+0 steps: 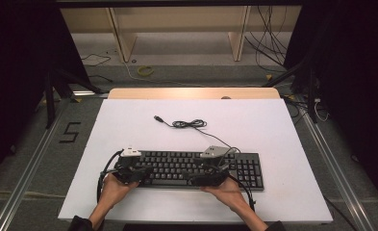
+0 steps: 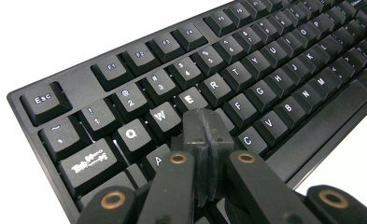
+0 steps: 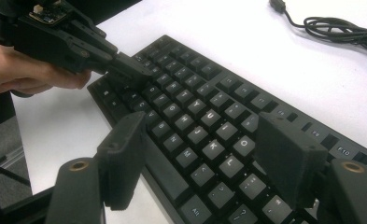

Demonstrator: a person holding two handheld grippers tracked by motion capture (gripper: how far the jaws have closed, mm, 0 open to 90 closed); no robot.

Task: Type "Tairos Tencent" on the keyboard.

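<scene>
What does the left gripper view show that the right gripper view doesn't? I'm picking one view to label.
Left gripper view: the left gripper with its jaws together over the S key area, and the Esc key. Right gripper view: the right gripper with its jaws apart, the coiled cable, and a hand holding the left gripper. Both: the black keyboard on the white table.

Matt black plastic keyboard (image 2: 246,88) with slightly shiny keycaps, lower centre of the high view. Smooth matt white worktop (image 1: 273,125), pale wood far edge. Rubbery, dull black jaws.
</scene>
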